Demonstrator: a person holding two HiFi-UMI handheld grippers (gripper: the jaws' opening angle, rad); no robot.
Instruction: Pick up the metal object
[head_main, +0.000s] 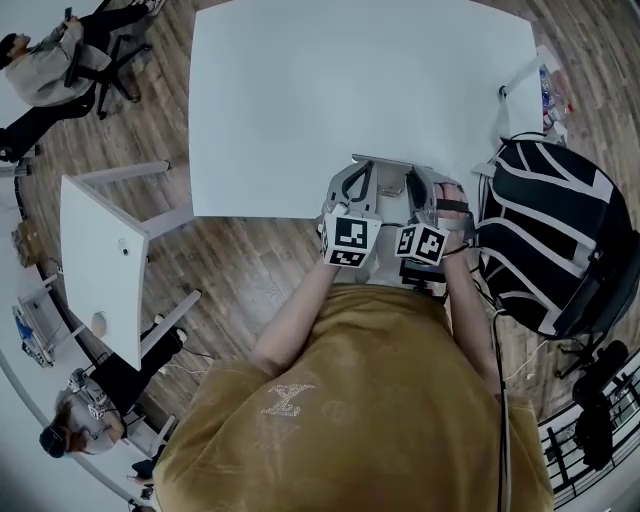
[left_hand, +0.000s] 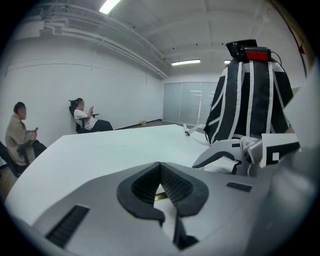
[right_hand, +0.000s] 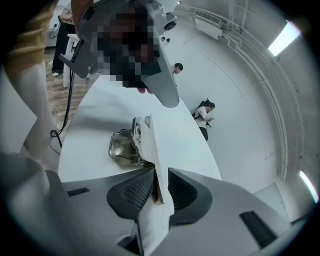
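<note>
Head view first: both grippers sit side by side at the 6 o'clock edge of the white table (head_main: 360, 90), with the left gripper (head_main: 350, 180) just beside the right gripper (head_main: 428, 190). The metal object (head_main: 392, 182) is right between them at that edge. A black-and-white striped backpack (head_main: 545, 230) is parked at 3 o'clock of them. There's a small side table (head_main: 100, 260) off at 9 o'clock and a seated person (head_main: 45, 55) way out at 10 o'clock.

Left gripper view: the jaws are pressed together at the tips with nothing held. Bare tabletop runs ahead, the backpack stands at 2 o'clock, and two people (left_hand: 22, 135) sit over at 9 o'clock by the wall.

Right gripper view: the jaws are clamped on a thin pale blade. It runs up toward 12 o'clock to the shiny rounded part of the metal object, which is at about 10 o'clock of the jaw tips, over the tabletop. The blade looks like one piece with it, though I can't swear to that. I also can't tell if the shiny part touches the table.
</note>
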